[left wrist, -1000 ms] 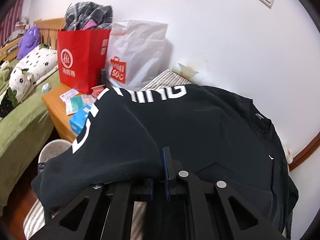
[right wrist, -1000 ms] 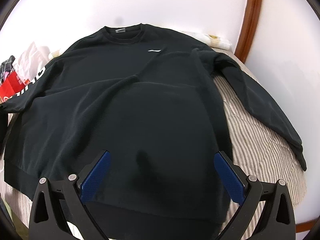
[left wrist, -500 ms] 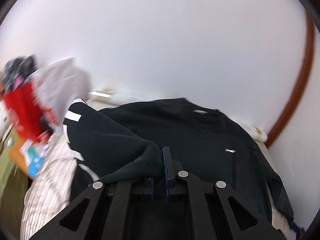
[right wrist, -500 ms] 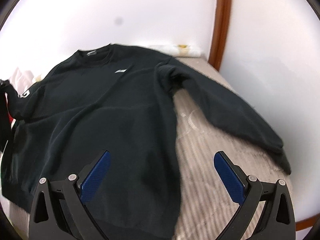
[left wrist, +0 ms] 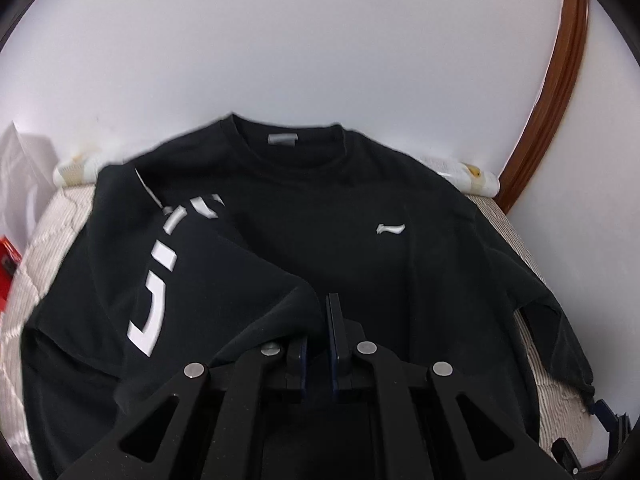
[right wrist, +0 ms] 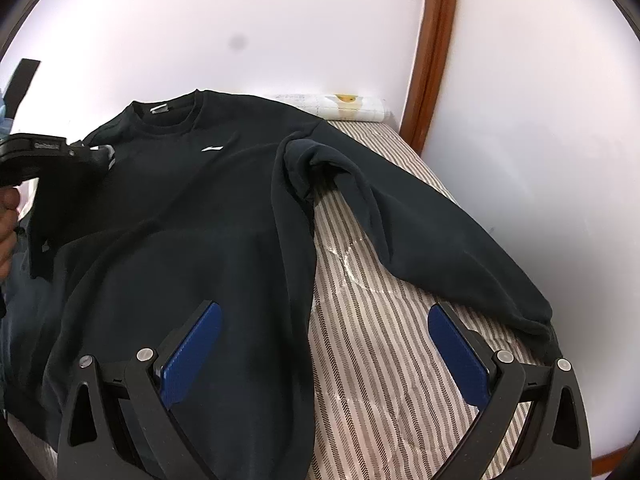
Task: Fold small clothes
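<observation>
One sleeve (left wrist: 208, 280) of the black sweatshirt (left wrist: 360, 264) is over the chest, pinched in the left hand-held gripper (left wrist: 320, 344); shirt lies flat on the striped bed (right wrist: 380, 352). Right sleeve (right wrist: 440, 236) isn't folded yet, nor body. Right hand-held gripper (right wrist: 324, 348) spread wide, empty, above hem. Wall (right wrist: 280, 32) close behind, white bag (left wrist: 24, 184) at left; nothing blocks.
</observation>
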`<state>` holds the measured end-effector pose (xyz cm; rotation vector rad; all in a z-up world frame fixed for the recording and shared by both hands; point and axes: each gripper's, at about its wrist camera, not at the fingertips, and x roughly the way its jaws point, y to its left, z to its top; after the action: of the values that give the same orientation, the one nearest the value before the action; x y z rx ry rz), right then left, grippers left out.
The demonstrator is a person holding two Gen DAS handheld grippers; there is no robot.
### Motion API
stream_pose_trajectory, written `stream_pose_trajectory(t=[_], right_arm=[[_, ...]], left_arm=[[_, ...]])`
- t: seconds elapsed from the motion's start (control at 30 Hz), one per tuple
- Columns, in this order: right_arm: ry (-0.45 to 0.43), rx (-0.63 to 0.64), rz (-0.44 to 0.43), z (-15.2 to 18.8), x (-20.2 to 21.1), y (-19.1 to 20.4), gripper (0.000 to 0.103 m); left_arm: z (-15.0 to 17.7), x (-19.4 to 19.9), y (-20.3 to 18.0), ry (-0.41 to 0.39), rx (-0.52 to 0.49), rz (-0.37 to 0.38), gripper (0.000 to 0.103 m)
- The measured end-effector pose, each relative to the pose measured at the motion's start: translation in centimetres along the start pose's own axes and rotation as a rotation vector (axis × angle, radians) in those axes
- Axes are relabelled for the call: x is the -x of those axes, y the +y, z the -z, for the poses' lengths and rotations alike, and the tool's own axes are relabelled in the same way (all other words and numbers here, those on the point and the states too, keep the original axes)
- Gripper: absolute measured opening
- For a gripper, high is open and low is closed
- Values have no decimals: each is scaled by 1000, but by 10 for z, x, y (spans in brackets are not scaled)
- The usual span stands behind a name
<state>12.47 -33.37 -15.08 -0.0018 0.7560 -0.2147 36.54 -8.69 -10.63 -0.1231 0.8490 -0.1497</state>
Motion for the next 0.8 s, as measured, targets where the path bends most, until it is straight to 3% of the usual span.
stream_pose_trajectory(t=[0.1, 0.2, 0.27, 0.3, 0.33, 0.4, 0.47, 0.63, 0.7, 0.8], right_arm=[[-18, 41, -1, -7, 3, 13, 101], [-44, 87, -12, -16, 9, 31, 101], [-65, 120, -28, -24, 15, 49, 101], [-71, 130, -40, -28, 17, 56, 101], [-76, 147, -61, -34, 20, 68, 101], [-88, 171, -103, -41, 24, 90, 101], [-100, 194, -134, -46, 25, 110, 101], [-92, 271, -200, -47, 16, 180, 92], [-78, 323, -241, -44, 8, 211, 92], [-57, 391, -303, -35, 3, 252, 92]], left_arm=[[7, 6, -4, 50, -27, 46, 17], [18, 33, -1, 33, -65, 74, 20], [24, 51, 9, 16, -57, 97, 36], [27, 62, 20, 5, -39, 111, 54], [30, 71, 32, -10, -18, 120, 64], [36, 88, 59, -43, 28, 129, 64], [46, 103, 94, -53, 79, 89, 64], [92, 119, 173, -1, 119, -194, 64], [110, 119, 193, 31, 121, -234, 64], [135, 119, 220, 76, 144, -226, 64]])
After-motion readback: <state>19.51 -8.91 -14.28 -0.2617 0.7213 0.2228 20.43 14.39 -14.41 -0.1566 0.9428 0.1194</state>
